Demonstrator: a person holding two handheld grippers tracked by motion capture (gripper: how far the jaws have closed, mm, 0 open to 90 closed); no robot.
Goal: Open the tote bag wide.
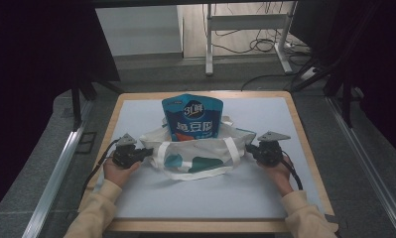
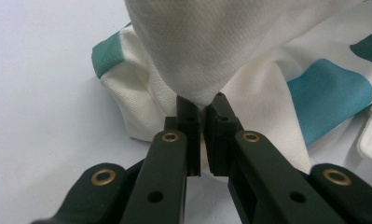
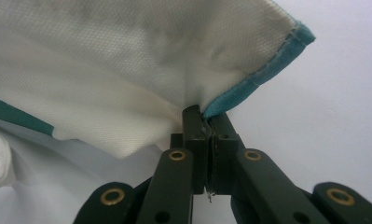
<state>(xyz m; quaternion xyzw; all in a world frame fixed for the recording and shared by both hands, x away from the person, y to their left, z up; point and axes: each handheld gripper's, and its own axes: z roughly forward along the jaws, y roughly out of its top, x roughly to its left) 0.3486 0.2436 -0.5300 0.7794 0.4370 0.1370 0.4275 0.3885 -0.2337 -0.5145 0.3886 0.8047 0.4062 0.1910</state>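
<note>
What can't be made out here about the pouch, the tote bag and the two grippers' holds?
- Blue pouch: lower part hidden inside the tote bag, high view.
- Pouch print: too small to read, high view.
- Left gripper, right gripper: fabric depth between jaws hidden in both gripper views.

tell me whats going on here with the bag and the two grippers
A person holds a gripper in each hand at a table. The left gripper is shut on the cloth at one side of a white tote bag with teal and blue patches, and the right gripper is shut on the bag's teal-trimmed edge at the other side. A blue pouch stands upright in the bag's open mouth, most of it above the rim.
</note>
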